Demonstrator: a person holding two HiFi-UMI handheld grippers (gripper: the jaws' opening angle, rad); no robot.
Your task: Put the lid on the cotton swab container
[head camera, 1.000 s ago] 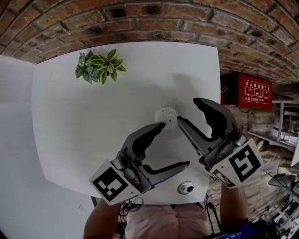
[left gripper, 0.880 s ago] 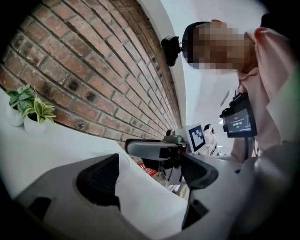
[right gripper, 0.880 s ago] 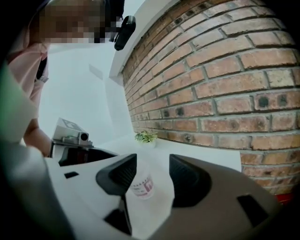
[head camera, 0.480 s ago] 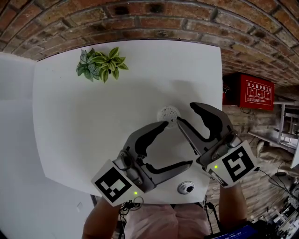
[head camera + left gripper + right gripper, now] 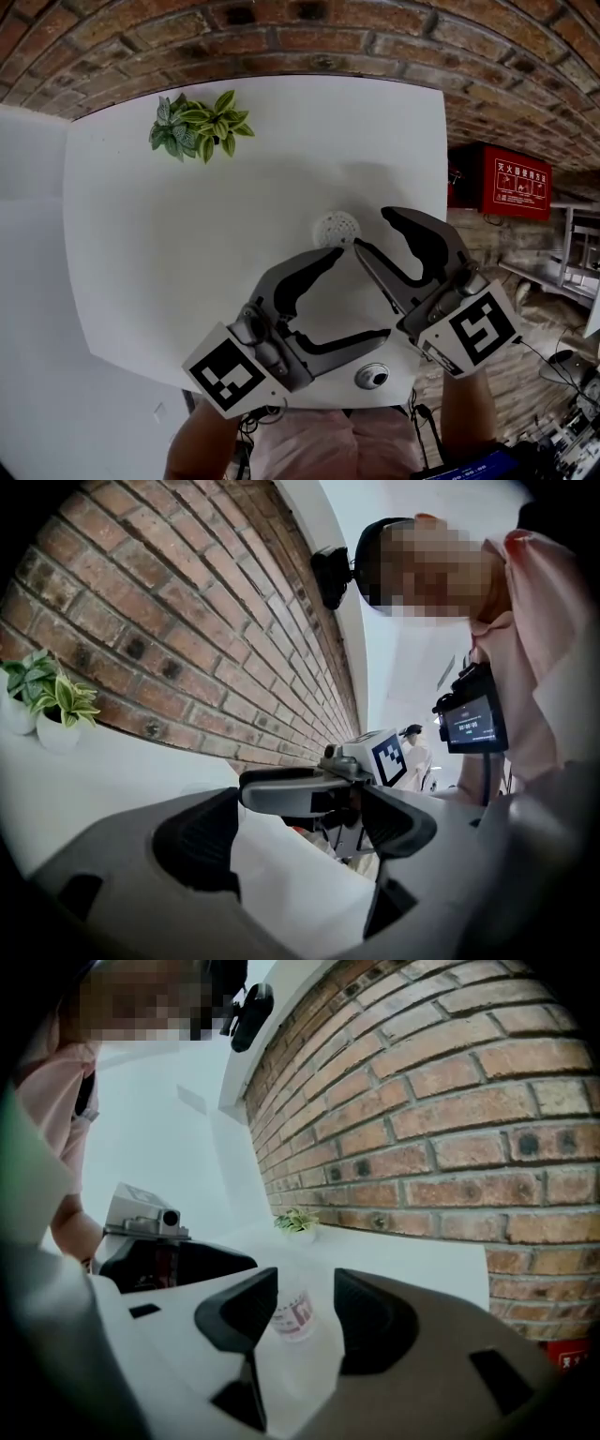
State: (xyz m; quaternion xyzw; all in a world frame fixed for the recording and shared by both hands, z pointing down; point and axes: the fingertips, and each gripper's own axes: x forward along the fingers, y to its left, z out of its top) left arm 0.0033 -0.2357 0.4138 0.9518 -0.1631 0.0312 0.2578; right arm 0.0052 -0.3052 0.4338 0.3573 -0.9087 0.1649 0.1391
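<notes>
Head view: the cotton swab container stands uncapped on the white table, swab tips showing. The right gripper sits just right of it, its jaws apart and opening. In the right gripper view the container lines up with the gap, with neither pad touching it. The left gripper, just nearer the person than the container, gapes wide on nothing. A small round object lies well nearer, at the table edge, and a potted plant stands far beyond to the left.

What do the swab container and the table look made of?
Container: probably clear, glossy plastic; its wall looks see-through, with a printed label. Table: smooth matte white top, maybe laminate or painted board; no grain or glare shows.
</notes>
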